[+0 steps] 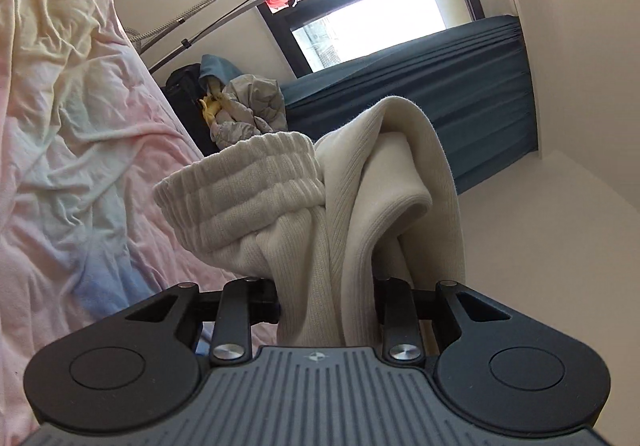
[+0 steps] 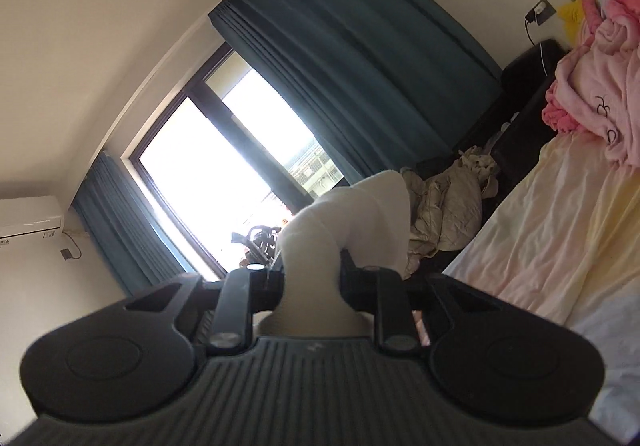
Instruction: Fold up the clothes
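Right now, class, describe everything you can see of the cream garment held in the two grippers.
The cream garment looks like soft knit cotton, with a ribbed cuff folded back on itself. It is bunched, creased and lifted clear of the bed. The left gripper pinches it between both fingers, and the right gripper clamps another white bunch of it. Nothing else touches what shows; its full shape cannot be seen.

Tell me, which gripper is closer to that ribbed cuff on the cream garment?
Left. The left gripper clamps the cream garment just below the ribbed cuff. The right gripper grips plain fabric, no cuff in its view.
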`<state>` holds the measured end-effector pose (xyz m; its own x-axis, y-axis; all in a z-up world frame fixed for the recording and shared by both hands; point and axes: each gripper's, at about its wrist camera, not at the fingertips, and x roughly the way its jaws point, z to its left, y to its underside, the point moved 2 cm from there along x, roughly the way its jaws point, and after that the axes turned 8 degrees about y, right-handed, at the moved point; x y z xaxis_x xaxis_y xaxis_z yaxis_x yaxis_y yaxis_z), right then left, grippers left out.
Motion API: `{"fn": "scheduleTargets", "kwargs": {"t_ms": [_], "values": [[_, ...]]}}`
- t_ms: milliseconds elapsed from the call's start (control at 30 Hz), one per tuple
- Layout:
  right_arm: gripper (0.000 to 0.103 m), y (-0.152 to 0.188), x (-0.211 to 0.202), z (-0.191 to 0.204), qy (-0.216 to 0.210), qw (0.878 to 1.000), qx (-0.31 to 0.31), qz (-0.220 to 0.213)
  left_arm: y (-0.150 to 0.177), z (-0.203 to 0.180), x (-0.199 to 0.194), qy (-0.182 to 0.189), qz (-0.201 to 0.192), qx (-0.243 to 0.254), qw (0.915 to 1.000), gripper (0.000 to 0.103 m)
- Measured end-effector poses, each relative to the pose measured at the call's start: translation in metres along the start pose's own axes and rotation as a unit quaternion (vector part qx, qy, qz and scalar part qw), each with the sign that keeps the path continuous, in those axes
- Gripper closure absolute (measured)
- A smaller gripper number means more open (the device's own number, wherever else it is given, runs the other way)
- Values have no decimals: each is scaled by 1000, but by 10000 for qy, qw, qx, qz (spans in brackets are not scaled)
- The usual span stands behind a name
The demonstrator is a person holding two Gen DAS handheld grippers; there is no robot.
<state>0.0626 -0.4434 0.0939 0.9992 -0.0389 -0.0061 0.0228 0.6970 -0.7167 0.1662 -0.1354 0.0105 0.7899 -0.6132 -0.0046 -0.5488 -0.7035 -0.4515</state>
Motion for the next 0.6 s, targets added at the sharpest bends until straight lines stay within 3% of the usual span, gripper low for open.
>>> {"fn": "scheduleTargets", "kwargs": {"t_ms": [100, 233, 433, 533, 600], "values": [[79, -24, -10, -35, 309, 9983, -6, -485, 34, -2, 52, 196, 337, -62, 9992, 70], [79, -37, -5, -113, 723, 9914, 672, -862, 70, 5, 119, 250, 762, 188, 9966, 70], [79, -11, 24, -219, 1699, 9738, 1154, -973, 119, 54, 196, -243, 1456, 455, 9880, 70], [78, 26, 38, -270, 2497, 9516, 1713, -527, 137, 86, 212, -653, 1641, 425, 9834, 68], [75, 47, 45, -299, 3098, 9274, 2091, -145, 141, 98, 209, -564, 1624, 402, 9843, 64]]}}
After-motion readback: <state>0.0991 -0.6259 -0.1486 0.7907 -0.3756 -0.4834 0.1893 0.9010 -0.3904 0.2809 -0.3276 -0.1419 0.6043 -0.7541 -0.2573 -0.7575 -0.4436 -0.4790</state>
